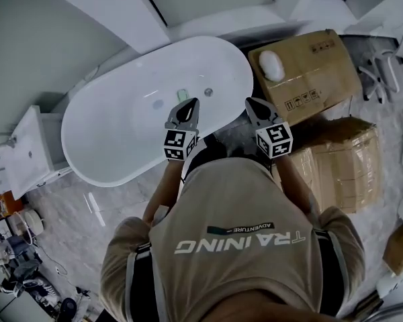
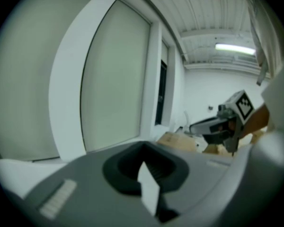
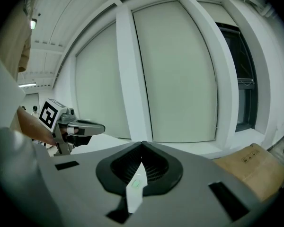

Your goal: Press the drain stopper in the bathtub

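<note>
We hold the left gripper (image 1: 186,109) and right gripper (image 1: 255,106) side by side at the tub's (image 1: 107,133) near rim, jaws closed on nothing. The stopper (image 1: 208,92) lies on the tub floor at 1 o'clock from the left gripper, apart from it.

Just ahead of the left hand-held gripper (image 1: 190,104), the drain stopper (image 1: 208,92) in the bathtub (image 1: 121,139) is too small to tell whether it sits up or down, the small green thing (image 1: 182,94) beside it is too small to identify, and the hand holding that gripper is hidden under its marker cube.
</note>
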Available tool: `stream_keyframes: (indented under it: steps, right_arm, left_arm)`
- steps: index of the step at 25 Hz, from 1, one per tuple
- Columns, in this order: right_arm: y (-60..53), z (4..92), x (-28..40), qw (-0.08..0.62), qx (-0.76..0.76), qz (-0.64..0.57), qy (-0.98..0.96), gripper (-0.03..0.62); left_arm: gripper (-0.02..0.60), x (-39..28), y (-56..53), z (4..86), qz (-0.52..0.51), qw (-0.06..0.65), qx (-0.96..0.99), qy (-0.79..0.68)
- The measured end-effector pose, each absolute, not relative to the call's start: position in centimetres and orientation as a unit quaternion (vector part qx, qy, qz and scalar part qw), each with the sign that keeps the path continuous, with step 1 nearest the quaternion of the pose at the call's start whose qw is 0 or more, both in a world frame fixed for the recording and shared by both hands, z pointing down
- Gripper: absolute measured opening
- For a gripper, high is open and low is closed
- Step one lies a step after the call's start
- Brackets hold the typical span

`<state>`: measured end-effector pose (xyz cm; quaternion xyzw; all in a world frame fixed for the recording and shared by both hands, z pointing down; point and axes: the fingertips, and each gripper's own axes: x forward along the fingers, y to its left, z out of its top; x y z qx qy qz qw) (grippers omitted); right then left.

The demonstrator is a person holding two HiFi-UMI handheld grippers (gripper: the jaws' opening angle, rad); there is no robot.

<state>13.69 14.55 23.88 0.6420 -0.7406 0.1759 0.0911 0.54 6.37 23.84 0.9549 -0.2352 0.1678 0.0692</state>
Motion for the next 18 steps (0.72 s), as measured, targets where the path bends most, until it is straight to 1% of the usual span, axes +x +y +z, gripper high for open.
stream_keyframes:
  steps: [5, 9, 14, 18]
  right_arm:
    - [10.6, 23.6, 13.1, 0.124, 0.634, 0.167, -0.745, 0.008]
    - [7.2, 23.9, 11.5, 0.148, 0.627, 0.161, -0.748, 0.009]
    - [4.6, 24.5, 10.3, 0.15, 0.608, 0.185, -0.757, 0.009]
    - [2.4, 25.4, 10.8, 0.154, 0.587, 0.197, -0.77, 0.009]
  left_arm:
    - [0.002, 0.7, 2.3, 23.8, 0.145, 0.081, 0.958, -0.233]
    - [0.002, -0.7, -0.7, 24.3, 0.144, 0.088, 0.956, -0.238]
    - [0.002, -1.8, -2.8, 24.9, 0.152, 0.102, 0.951, -0.249]
    - [0.002, -1.6, -4.4, 26.0, 0.155, 0.114, 0.944, -0.269]
